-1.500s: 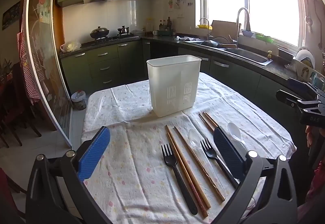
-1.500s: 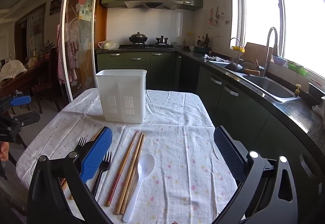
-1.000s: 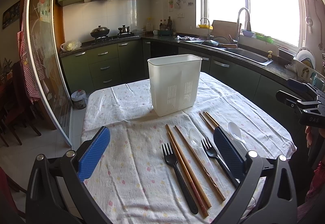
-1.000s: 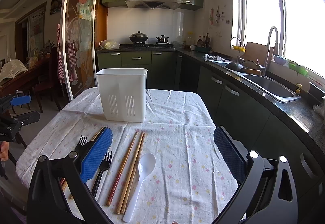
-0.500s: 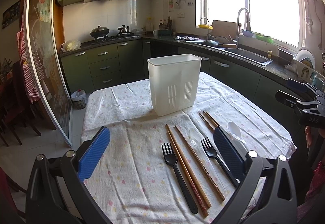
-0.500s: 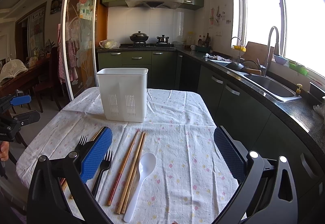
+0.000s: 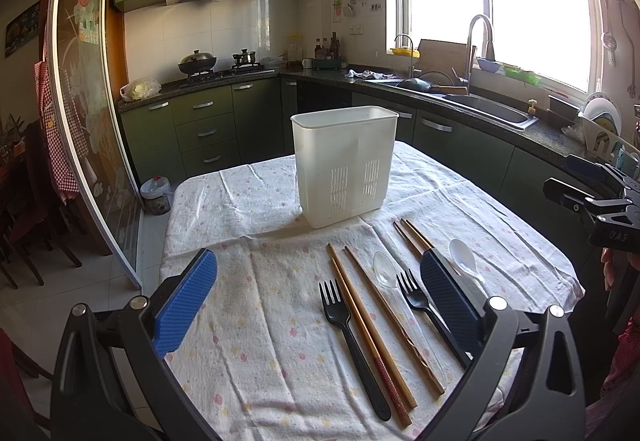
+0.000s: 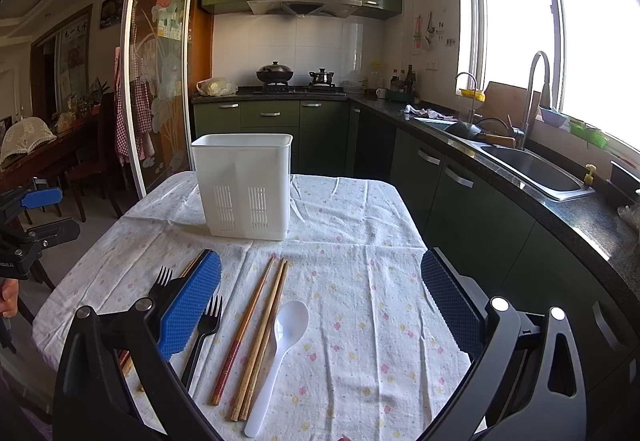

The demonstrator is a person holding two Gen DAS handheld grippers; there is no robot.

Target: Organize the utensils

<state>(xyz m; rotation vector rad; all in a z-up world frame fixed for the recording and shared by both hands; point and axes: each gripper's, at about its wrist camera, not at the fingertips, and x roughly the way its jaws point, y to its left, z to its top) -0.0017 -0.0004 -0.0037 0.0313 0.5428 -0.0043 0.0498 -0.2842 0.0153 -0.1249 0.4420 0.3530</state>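
A white plastic utensil holder point(image 7: 345, 162) point(image 8: 245, 185) stands upright and empty-looking on a cloth-covered table point(image 7: 256, 321) point(image 8: 360, 281). In front of it lie two black forks point(image 7: 352, 333) point(image 7: 424, 305), two pairs of wooden chopsticks point(image 7: 372, 325) point(image 8: 256, 325), a clear spoon point(image 7: 385, 270) and a white spoon point(image 8: 280, 349) point(image 7: 464, 261). My left gripper point(image 7: 318, 297) is open and empty above the near table, left of the utensils. My right gripper point(image 8: 320, 301) is open and empty above the white spoon and chopsticks.
Green kitchen cabinets and a dark counter with a sink point(image 8: 532, 169) run along the right. A stove with pots point(image 8: 276, 75) is at the back. A glass sliding door point(image 8: 156, 81) stands on the left. Table edges are close on both sides.
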